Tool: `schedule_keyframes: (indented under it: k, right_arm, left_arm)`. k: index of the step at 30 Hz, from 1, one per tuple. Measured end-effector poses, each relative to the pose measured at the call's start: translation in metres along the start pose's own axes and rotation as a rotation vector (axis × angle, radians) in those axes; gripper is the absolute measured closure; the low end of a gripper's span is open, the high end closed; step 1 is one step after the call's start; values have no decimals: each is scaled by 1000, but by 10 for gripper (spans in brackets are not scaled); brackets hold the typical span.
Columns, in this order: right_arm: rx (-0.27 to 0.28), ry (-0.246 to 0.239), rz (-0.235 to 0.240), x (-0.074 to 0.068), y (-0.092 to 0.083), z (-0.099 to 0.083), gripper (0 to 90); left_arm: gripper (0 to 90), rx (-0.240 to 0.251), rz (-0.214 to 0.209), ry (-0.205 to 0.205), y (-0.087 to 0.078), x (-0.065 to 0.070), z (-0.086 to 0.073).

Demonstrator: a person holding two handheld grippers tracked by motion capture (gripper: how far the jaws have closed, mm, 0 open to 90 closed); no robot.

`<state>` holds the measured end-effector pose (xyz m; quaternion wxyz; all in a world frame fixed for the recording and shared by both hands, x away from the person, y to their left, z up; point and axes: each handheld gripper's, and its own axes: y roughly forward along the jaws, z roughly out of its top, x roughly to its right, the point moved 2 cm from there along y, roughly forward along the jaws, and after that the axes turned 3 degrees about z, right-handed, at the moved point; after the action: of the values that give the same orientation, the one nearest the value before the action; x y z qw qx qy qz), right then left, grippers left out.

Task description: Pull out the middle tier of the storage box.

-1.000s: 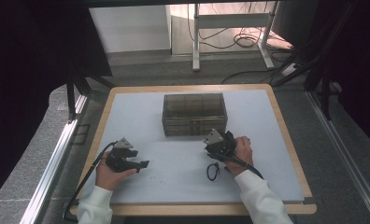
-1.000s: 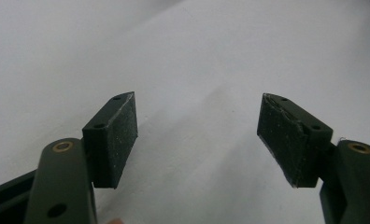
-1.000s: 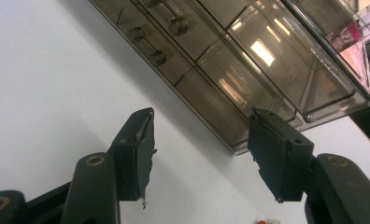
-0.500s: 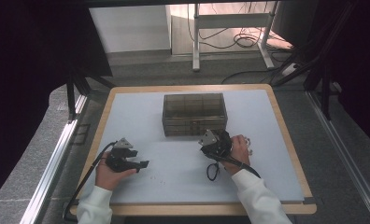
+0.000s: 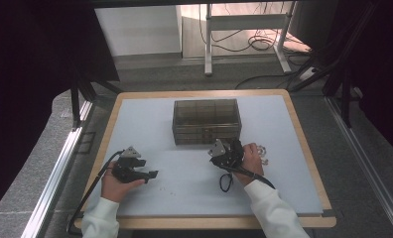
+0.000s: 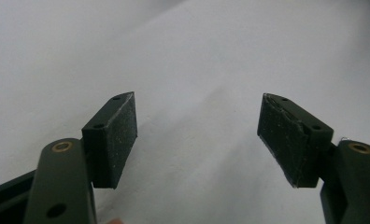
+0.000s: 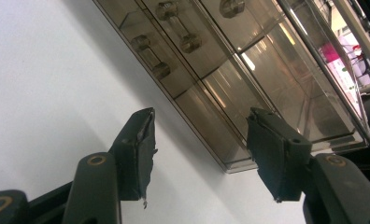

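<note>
A smoky see-through drawer box (image 5: 207, 120) stands at the middle of the white mat (image 5: 150, 124). My right gripper (image 5: 217, 150) is just in front of the box's lower right corner, held in a hand. Its jaws stand open with nothing between them, aimed at the box front (image 7: 262, 88), where small drawer handles (image 7: 150, 56) show. My left gripper (image 5: 152, 174) lies low over the mat at the left front and points right. In the left gripper view its pads (image 6: 115, 135) stand wide apart over bare mat (image 6: 197, 70), so this gripper (image 6: 197, 135) is open and holds nothing.
A small black loop (image 5: 226, 182) lies on the mat by the right wrist. Something small and shiny (image 5: 262, 150) sits beside the right hand. A wooden rim (image 5: 303, 144) frames the mat. A metal rail (image 5: 55, 173) runs along the left.
The right hand and its gripper have shifted slightly to the left, along the front of the box. The left hand has stayed put.
</note>
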<state>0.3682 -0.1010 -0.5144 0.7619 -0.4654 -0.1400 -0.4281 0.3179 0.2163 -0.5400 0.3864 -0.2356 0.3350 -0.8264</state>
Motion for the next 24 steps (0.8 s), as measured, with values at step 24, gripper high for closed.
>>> schedule_keyframes:
  k: [24]
  right_arm:
    - [0, -41, -20, -6, 2, 7, 435]
  left_arm:
    - [289, -1, -1, 0, 0, 0, 0]
